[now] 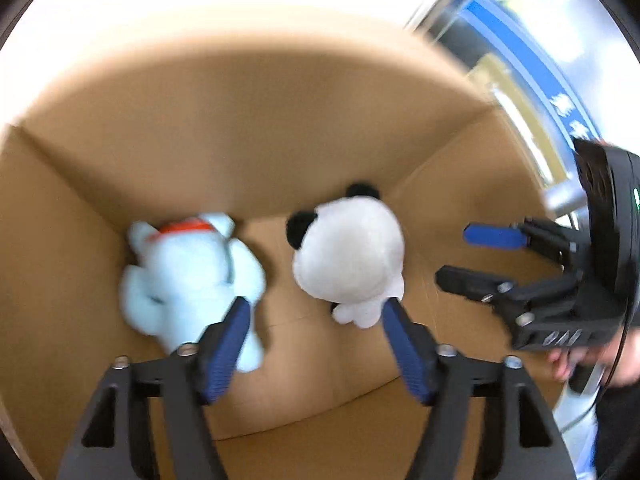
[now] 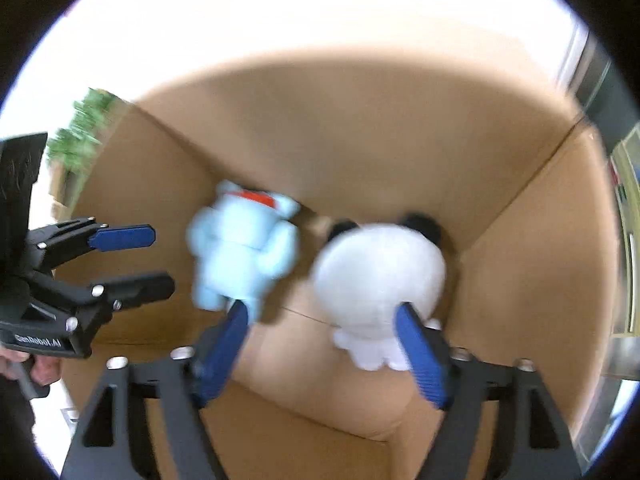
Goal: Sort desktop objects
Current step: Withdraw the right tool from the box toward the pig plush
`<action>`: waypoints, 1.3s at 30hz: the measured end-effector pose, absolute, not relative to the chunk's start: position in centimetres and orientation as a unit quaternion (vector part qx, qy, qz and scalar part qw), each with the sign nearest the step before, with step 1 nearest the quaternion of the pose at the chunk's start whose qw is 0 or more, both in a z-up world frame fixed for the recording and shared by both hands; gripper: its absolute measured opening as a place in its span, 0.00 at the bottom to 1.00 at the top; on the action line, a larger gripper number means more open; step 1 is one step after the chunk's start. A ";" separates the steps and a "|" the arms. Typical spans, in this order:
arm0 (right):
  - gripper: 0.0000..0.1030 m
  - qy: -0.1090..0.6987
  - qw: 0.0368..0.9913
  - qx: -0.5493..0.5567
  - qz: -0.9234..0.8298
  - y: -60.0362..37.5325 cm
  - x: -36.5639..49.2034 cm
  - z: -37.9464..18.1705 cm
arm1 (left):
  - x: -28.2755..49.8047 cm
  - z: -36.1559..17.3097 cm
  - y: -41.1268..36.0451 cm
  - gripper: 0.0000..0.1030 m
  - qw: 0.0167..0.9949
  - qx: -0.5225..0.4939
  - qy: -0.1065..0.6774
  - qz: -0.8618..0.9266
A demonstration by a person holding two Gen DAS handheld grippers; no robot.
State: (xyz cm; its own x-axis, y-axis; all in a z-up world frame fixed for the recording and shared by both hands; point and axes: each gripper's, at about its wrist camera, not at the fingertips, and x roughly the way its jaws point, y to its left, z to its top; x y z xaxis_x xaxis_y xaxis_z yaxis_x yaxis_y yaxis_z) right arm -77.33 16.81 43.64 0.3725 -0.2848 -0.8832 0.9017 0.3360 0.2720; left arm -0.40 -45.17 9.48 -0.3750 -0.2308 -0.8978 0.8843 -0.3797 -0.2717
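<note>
A light blue plush toy (image 1: 192, 276) with a red collar and a white plush toy (image 1: 348, 256) with black ears lie side by side on the floor of an open cardboard box (image 1: 240, 128). Both show in the right wrist view too: the blue plush (image 2: 244, 252), the white plush (image 2: 380, 276) and the box (image 2: 360, 140). My left gripper (image 1: 316, 304) is open and empty above the box. My right gripper (image 2: 320, 312) is open and empty above the box. Each gripper shows in the other's view: the right one (image 1: 456, 256), the left one (image 2: 160, 256).
The box's near wall (image 1: 320, 424) lies just under the fingers. A blue and white strip (image 1: 532, 60) shows beyond the box at the right. Green foliage (image 2: 84, 128) shows beyond the box's left wall. A hand (image 2: 40, 368) holds the left gripper's handle.
</note>
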 end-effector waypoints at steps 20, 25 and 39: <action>0.84 0.322 0.774 0.314 -0.446 27.2 -75.5 51.9 | 7.2 22.3 -20.5 1.00 0.643 0.249 0.290 -0.664; 0.84 0.317 0.806 0.319 -0.386 29.3 -68.6 49.0 | 9.8 19.8 -13.5 1.00 0.650 0.279 0.301 -0.639; 0.87 0.340 0.832 0.339 -0.278 40.8 -59.7 35.5 | 24.6 3.9 -2.7 1.00 0.575 0.296 0.450 -0.616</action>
